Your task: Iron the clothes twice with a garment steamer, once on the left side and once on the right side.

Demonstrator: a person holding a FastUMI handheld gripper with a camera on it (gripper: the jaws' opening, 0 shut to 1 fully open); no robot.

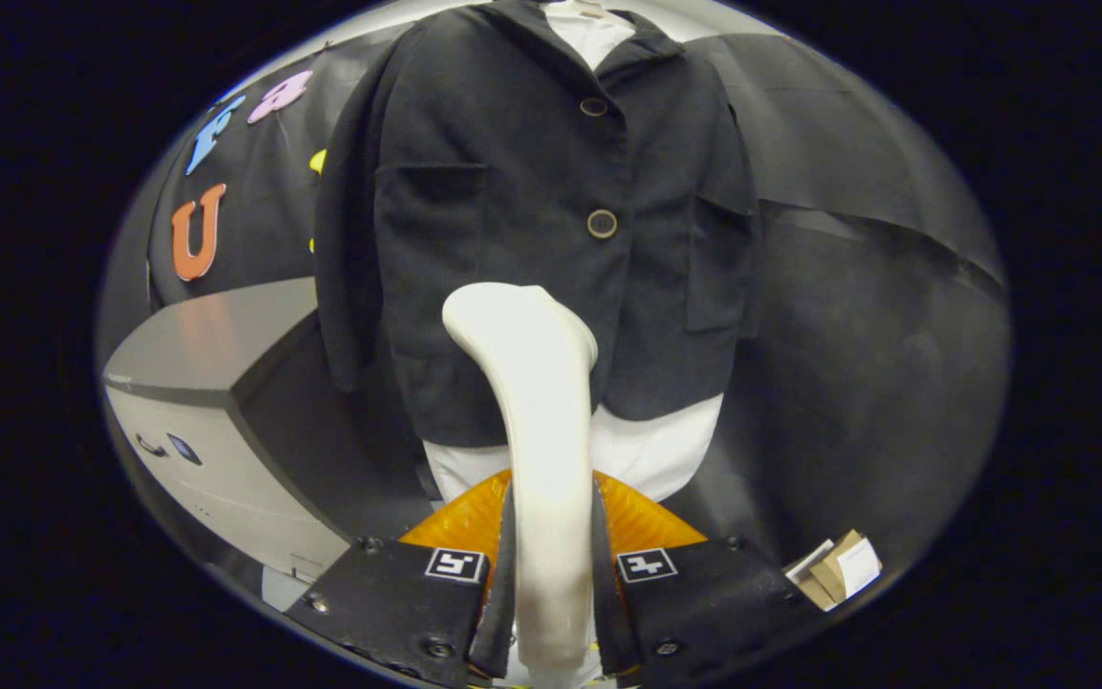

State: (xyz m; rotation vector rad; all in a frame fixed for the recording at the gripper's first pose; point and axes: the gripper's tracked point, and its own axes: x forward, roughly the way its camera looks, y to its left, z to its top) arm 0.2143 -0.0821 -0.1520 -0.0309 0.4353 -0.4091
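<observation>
A black buttoned jacket point(532, 220) hangs upright over a white shirt point(651, 455) straight ahead of the fingers. My gripper point(551, 536) is shut on the handle of a white garment steamer point(537, 421), with both black fingers point(503, 574) pressing its sides. The steamer's head point(513, 321) rises from between the fingers and sits against the lower front of the jacket, a little left of the button line. Whether the head touches the cloth I cannot tell.
A grey table point(216, 349) with a pale front panel stands to the left of the jacket. Small cardboard pieces point(838, 569) lie low on the right beside the right finger. Black cloth point(876, 316) hangs behind and to the right.
</observation>
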